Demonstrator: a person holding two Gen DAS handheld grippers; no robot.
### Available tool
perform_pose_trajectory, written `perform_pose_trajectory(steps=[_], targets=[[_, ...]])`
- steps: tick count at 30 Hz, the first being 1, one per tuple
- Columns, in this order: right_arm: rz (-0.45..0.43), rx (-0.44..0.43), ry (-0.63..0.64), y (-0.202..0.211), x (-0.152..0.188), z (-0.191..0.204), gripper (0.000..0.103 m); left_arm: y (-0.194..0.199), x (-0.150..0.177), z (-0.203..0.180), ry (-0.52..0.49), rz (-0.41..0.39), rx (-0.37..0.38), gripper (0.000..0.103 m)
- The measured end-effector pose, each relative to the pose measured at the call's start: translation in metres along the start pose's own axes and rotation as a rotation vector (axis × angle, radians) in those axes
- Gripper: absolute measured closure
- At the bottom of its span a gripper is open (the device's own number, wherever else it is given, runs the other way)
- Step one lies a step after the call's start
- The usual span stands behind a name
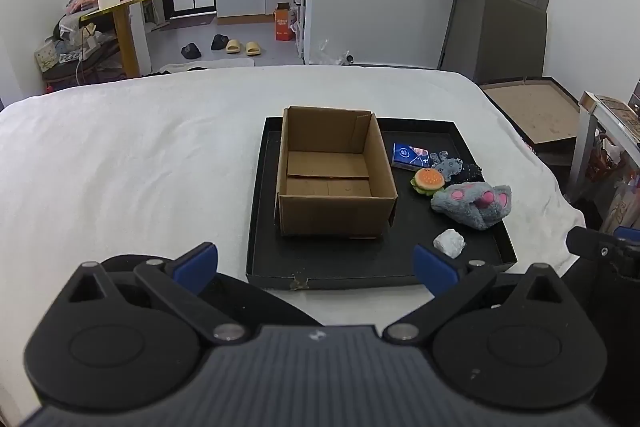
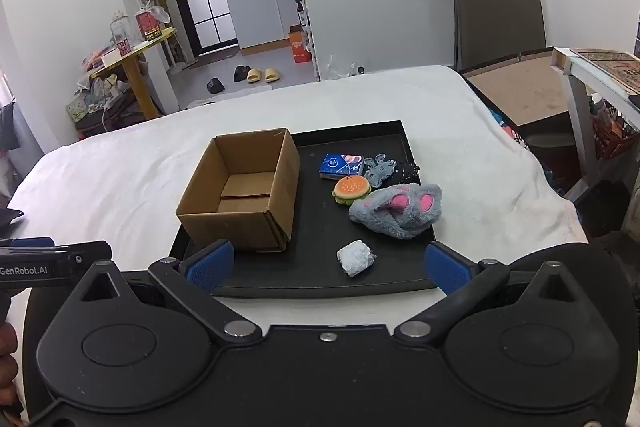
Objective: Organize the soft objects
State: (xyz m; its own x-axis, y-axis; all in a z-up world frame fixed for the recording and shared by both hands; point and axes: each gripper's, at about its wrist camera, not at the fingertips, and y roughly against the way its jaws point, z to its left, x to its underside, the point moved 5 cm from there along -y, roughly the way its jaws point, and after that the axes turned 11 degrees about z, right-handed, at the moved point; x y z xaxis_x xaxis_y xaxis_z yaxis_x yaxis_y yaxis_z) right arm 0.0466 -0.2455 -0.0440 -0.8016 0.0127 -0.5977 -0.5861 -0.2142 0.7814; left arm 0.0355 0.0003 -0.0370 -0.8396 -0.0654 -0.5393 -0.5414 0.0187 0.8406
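An open, empty cardboard box (image 1: 332,175) (image 2: 240,191) stands on the left part of a black tray (image 1: 320,273) (image 2: 320,287) on a white bed. To its right on the tray lie a grey plush with pink patches (image 1: 474,205) (image 2: 398,209), a burger plush (image 1: 429,181) (image 2: 352,189), a blue tissue pack (image 1: 410,155) (image 2: 342,166), a small grey plush (image 1: 450,166) (image 2: 380,171), a black soft item (image 1: 472,171) (image 2: 408,173) and a crumpled white wad (image 1: 450,243) (image 2: 356,257). My left gripper (image 1: 316,267) is open and empty before the tray's near edge. My right gripper (image 2: 328,265) is open and empty, near the wad.
The white bed cover (image 1: 120,167) stretches to the left. A flat cardboard box (image 1: 536,111) and a side table (image 2: 592,67) stand to the right of the bed. The other gripper shows at each view's edge, at the right in the left wrist view (image 1: 600,247) and at the left in the right wrist view (image 2: 52,261).
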Motion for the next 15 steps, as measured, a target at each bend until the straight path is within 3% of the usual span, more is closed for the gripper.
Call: perform_pose_trajectory(steps=[8, 10, 15], targets=[[0.002, 0.010, 0.006, 0.002, 0.000, 0.003, 0.000, -0.011, -0.005, 0.006, -0.004, 0.009, 0.017, 0.000], [-0.009, 0.014, 0.013, 0.002, 0.002, 0.003, 0.000, 0.009, -0.005, -0.002, -0.012, -0.009, -0.004, 0.000], [-0.016, 0.017, 0.018, 0.002, 0.002, 0.003, 0.000, 0.011, -0.005, -0.002, -0.014, -0.011, -0.004, 0.000]])
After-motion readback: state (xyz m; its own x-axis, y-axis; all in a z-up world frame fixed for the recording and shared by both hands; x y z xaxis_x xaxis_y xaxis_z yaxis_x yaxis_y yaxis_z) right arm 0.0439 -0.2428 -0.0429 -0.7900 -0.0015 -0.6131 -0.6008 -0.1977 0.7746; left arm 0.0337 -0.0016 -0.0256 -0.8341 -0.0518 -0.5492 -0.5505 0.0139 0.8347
